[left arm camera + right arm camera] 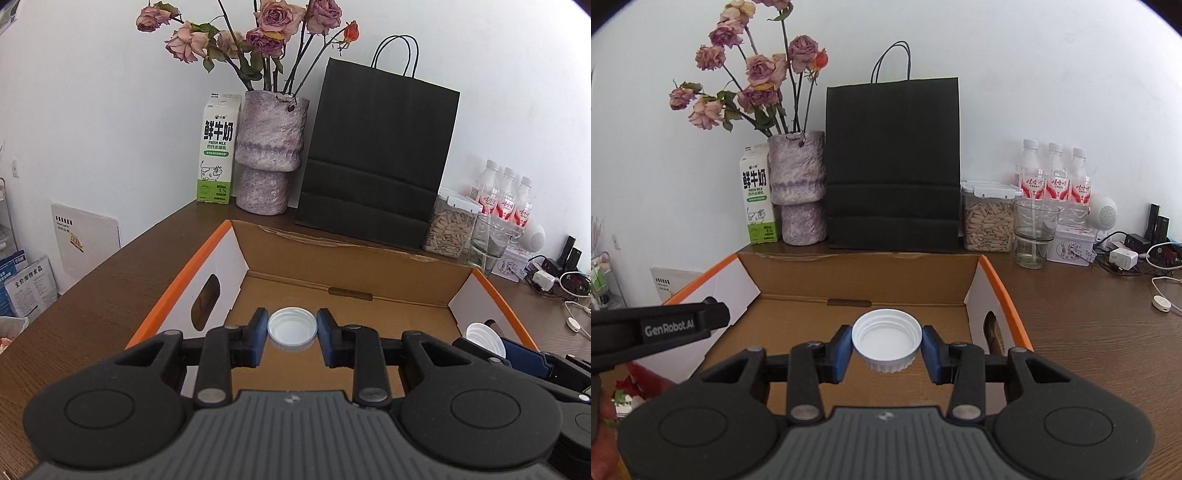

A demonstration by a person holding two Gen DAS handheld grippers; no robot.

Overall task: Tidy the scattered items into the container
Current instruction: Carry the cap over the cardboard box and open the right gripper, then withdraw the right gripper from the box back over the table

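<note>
An open cardboard box with an orange rim (369,266) (798,273) stands on the brown table. My left gripper (292,330) is shut on a white bottle cap (292,328), open side up, held over the box's inside. My right gripper (886,343) is shut on a second white cap (886,338), also open side up, over the box. The right gripper with its cap (484,338) shows at the right in the left wrist view. The left gripper's side (657,328) shows at the left in the right wrist view.
Behind the box stand a milk carton (217,147), a vase of dried roses (269,155), a black paper bag (376,162), a jar of seeds (988,221), a glass (1034,232), three bottles (1056,177). Chargers and cables (1137,254) lie at far right.
</note>
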